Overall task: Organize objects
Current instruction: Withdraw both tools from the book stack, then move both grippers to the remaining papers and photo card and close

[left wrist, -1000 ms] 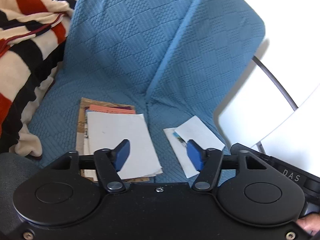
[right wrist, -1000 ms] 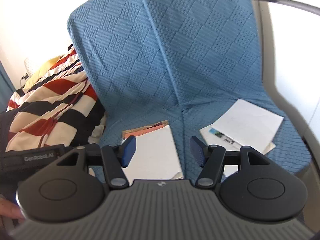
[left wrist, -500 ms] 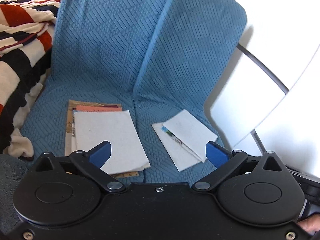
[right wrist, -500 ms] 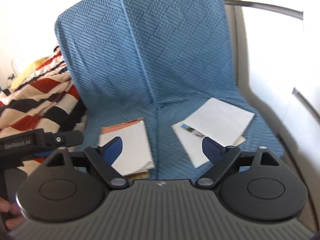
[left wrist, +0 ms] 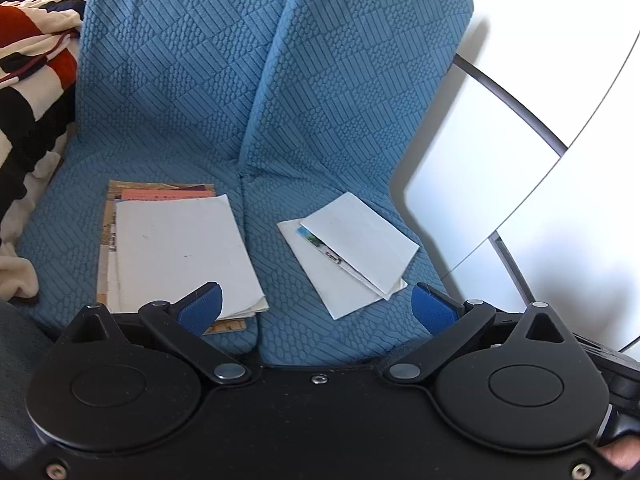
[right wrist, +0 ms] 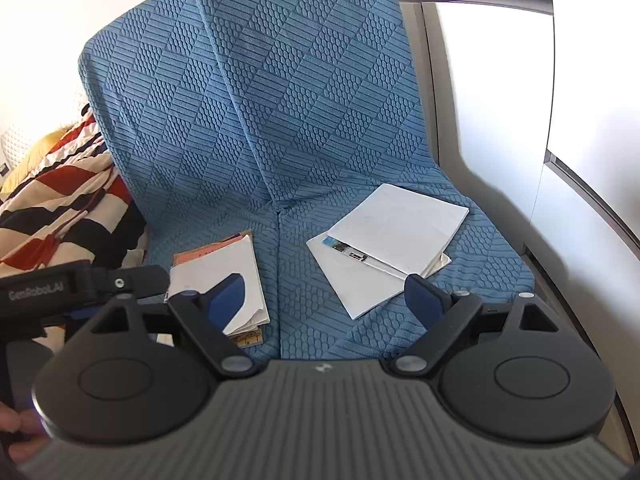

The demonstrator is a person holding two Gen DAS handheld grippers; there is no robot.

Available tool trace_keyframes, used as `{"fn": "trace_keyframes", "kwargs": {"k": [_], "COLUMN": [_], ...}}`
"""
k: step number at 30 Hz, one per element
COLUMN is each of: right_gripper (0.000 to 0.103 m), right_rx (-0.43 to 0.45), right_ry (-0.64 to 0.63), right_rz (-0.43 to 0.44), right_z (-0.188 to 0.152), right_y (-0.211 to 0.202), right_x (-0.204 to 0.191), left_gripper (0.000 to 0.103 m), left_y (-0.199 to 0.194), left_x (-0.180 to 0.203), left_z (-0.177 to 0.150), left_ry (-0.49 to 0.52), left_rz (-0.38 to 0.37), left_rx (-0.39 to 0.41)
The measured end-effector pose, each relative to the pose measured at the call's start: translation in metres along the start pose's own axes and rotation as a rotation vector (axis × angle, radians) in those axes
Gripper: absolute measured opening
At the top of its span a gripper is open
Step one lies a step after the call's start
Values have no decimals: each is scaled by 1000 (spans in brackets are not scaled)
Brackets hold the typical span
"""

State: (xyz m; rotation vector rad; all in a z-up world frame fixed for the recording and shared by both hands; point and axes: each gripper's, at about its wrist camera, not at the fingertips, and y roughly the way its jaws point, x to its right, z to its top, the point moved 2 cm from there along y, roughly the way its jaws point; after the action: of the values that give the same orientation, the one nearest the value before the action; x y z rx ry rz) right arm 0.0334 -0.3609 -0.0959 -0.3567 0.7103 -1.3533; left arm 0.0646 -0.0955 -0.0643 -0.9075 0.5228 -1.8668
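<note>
loose papers: two or three white sheets, fanned and askew on the right seat cushion, a printed colour strip peeking out between them; nothing holds them.
stack: a squared pile of booklets on the left cushion, a white sheet on top, orange and tan covers showing at its far edge.
likely reason for layout: the left pile looks already gathered; the skewed sheets on the right look like what remains to be organized. Judgement only.
seat cover: quilted blue fabric over both cushions and backrests, a seam running between the two paper groups.
left gripper: jaws spread wide and empty, having just been opening; it sits near the front seat edge, between the two groups, touching neither.
right gripper: also wide and empty, just opened likewise; it faces the loose sheets.
striped blanket: red, black and cream, bunched to the left of the seat.
left view only: the stack's full outline.
right view only: the left tool's black body at the left, and the loose sheets' far corner.
</note>
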Motion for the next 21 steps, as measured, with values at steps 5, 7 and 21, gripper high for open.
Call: {"fn": "trace_keyframes", "kwargs": {"k": [5, 7, 21], "right_gripper": [88, 88, 88], "right_rx": [7, 16, 100], "right_ry": [1, 5, 53], "right_rz": [-14, -23, -116], "right_z": [-1, -1, -20], "right_y": [-6, -8, 48], "right_x": [9, 13, 81], "left_gripper": [101, 101, 100], "left_y": [4, 6, 74], "left_x": [12, 15, 15], "left_z": [-2, -3, -8], "left_ry": [12, 12, -115], "left_rz": [-20, -28, -71], "left_rx": [-7, -10, -101]}}
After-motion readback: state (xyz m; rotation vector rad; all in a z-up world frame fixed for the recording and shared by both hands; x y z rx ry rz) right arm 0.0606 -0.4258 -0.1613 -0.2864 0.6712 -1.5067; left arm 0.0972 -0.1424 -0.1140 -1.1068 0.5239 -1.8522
